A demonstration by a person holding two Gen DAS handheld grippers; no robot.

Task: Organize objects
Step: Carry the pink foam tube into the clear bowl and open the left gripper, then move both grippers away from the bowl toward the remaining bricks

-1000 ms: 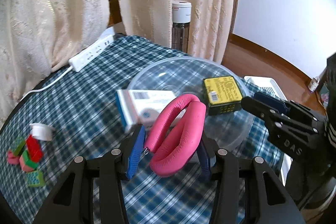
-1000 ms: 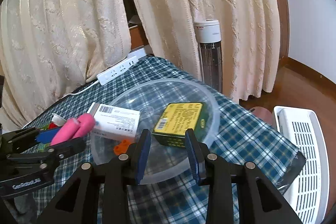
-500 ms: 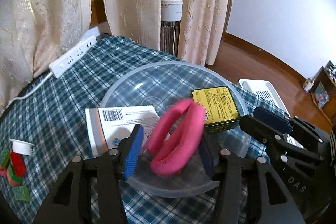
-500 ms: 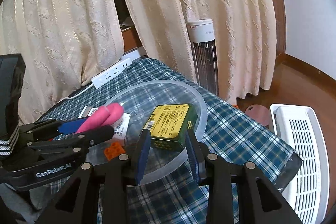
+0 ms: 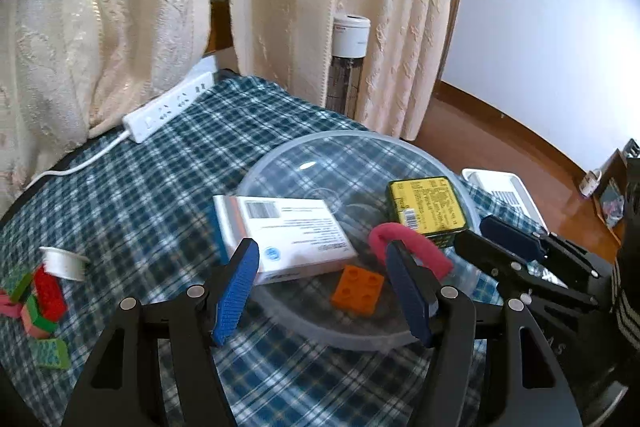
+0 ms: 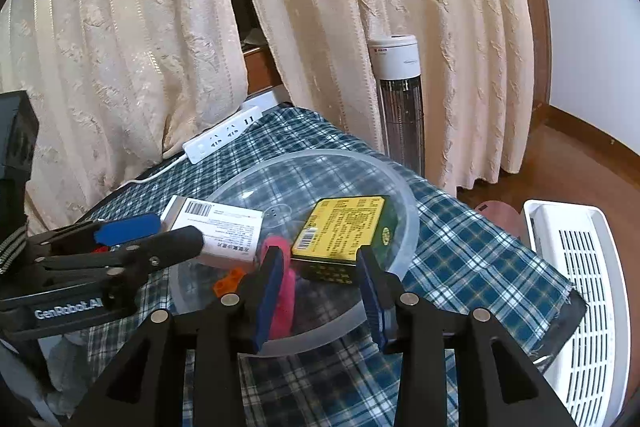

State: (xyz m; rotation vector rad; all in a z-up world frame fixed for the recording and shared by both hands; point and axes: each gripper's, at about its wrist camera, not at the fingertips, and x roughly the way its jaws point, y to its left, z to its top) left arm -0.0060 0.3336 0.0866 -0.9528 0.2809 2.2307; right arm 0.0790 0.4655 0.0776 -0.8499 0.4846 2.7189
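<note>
A clear plastic bowl [image 5: 304, 155] [image 6: 412, 211] on the plaid cloth holds a yellow box [image 5: 426, 201] [image 6: 344, 227], a white box [image 5: 288, 231] [image 6: 224, 223] leaning over its rim, an orange brick [image 5: 358, 289] [image 6: 226, 281] and a pink bent foam tube [image 5: 408, 243] [image 6: 282, 291]. My left gripper [image 5: 324, 291] is open and empty at the bowl's near rim; it also shows in the right wrist view [image 6: 160, 231]. My right gripper [image 6: 322, 301] is open and empty at the bowl's front edge; it also shows in the left wrist view [image 5: 496, 235].
Several small bricks [image 5: 38, 307] and a white cap [image 5: 64, 261] lie on the cloth at the left. A white power strip [image 5: 168, 109] [image 6: 224, 139] lies at the back by the curtains. A tower heater [image 6: 400, 99] and a white rack [image 6: 580, 291] stand beyond the table edge.
My left gripper moved over the bowl, opened and let go of the pink tube, which now lies in the bowl. The right gripper stayed open and edged closer to the bowl.
</note>
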